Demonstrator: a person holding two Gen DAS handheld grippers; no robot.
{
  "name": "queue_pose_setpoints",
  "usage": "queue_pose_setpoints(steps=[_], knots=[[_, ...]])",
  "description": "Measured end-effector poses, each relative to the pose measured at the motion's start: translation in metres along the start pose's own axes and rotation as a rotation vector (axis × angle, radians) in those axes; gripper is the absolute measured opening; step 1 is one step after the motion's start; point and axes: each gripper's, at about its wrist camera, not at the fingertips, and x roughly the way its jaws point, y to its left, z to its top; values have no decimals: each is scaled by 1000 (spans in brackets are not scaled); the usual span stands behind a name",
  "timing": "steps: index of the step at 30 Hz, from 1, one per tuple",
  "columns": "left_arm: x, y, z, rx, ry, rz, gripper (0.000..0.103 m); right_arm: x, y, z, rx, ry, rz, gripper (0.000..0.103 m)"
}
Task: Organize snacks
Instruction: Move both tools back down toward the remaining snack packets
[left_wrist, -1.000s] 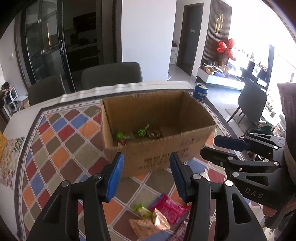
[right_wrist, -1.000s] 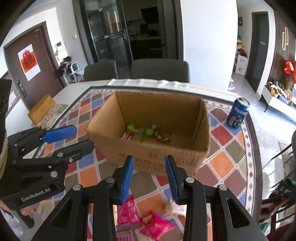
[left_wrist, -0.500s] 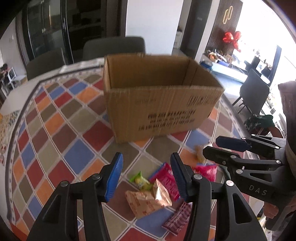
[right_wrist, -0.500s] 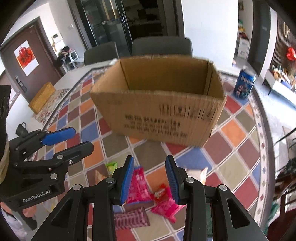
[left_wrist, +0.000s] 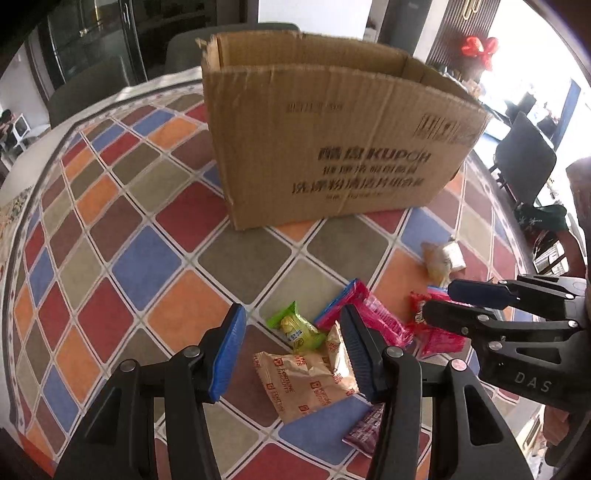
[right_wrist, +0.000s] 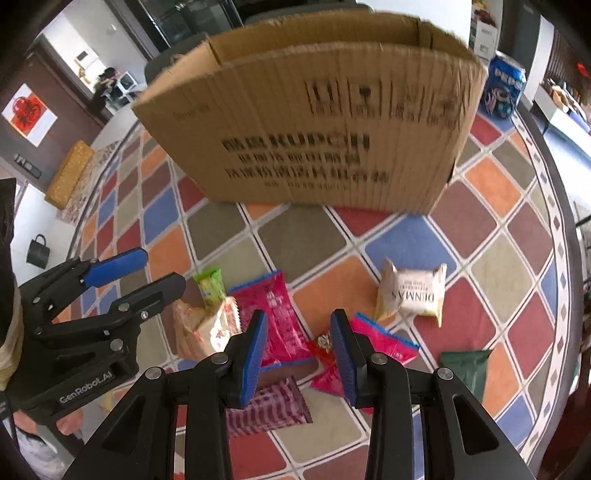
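Snacks sitting loose in a cluster on the tabletop (left_wrist: 140, 266), at 6 o'clock from the cardboard box (left_wrist: 332, 140), near it but not touching.

Left wrist view:
- left gripper (left_wrist: 291, 354) hanging over the pile, jaws partly open, holding nothing.
- Tan biscuit pack (left_wrist: 303, 384) lying between its fingers, no pad visibly pressing on it.
- Green packet (left_wrist: 295, 328) lying at 12 o'clock from the tan pack, touching it.
- Pink packet (left_wrist: 369, 314) sitting at 2 o'clock from the tan pack, partly behind the gripper's right finger.
- Purple striped packet (left_wrist: 364, 430) showing at 5 o'clock, mostly hidden.
- Pale packet (left_wrist: 439, 258) lying apart at 1 o'clock from the cluster.

Right wrist view:
- right gripper (right_wrist: 297, 350) hanging over the same cluster, jaws open narrower than the left's, gripping nothing.
- Small red packet (right_wrist: 323, 343) showing in the gap between its fingers; contact with it unclear.
- Second pink packet (right_wrist: 384, 341) poking out at 3 o'clock from the right finger.
- Dark green packet (right_wrist: 467, 373) lying further out at 3 o'clock, alone.
- Blue soda can (right_wrist: 504, 90) standing upright at 3 o'clock from the box, just beside its corner.

Box standing upright, top open, printed side facing both cameras. Inside not visible.
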Motion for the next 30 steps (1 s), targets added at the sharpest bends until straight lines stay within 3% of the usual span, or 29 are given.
queue_pose_setpoints(steps=[11, 30], knots=[[30, 4, 4, -20, 77, 14, 48, 26, -11, -6, 70, 90, -4, 36], [69, 10, 6, -107, 161, 30, 37, 49, -12, -2, 92, 133, -45, 36]])
